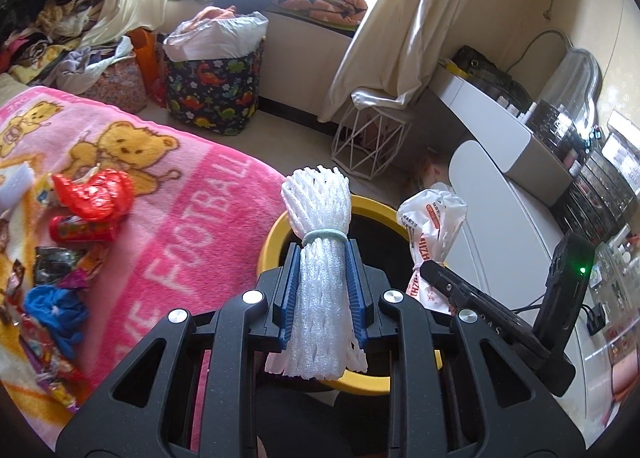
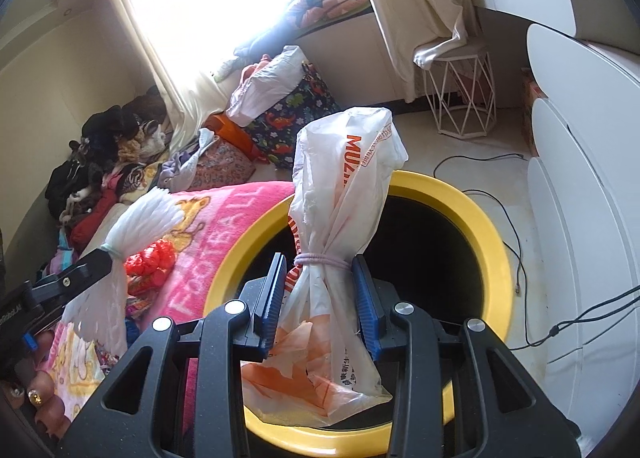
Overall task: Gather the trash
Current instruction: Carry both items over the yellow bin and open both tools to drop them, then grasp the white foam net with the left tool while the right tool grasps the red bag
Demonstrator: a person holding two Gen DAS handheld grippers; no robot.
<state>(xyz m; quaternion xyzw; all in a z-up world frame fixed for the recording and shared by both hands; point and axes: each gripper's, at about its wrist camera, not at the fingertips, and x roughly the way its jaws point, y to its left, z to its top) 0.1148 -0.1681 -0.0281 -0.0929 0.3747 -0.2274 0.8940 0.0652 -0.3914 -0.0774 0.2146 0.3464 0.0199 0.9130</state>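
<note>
Left gripper (image 1: 323, 278) clamps white foam net bundle (image 1: 320, 258), upright over yellow-rimmed bin (image 2: 472, 218). Right gripper (image 2: 322, 298) clamps tied plastic bag (image 2: 344, 218) above bin mouth. Pink blanket (image 1: 192, 218) left, wrappers (image 1: 92, 198) on it.

bin (image 2: 472, 214): inside black, contents not visible | bin near rim hidden behind plastic bag (image 2: 344, 226) and gripper body | foam net (image 1: 320, 258) lower end covers part of bin rim | wrappers (image 1: 52, 270) at blanket (image 1: 192, 194) left edge cut off, print unreadable | bag lettering partly folded away
</note>
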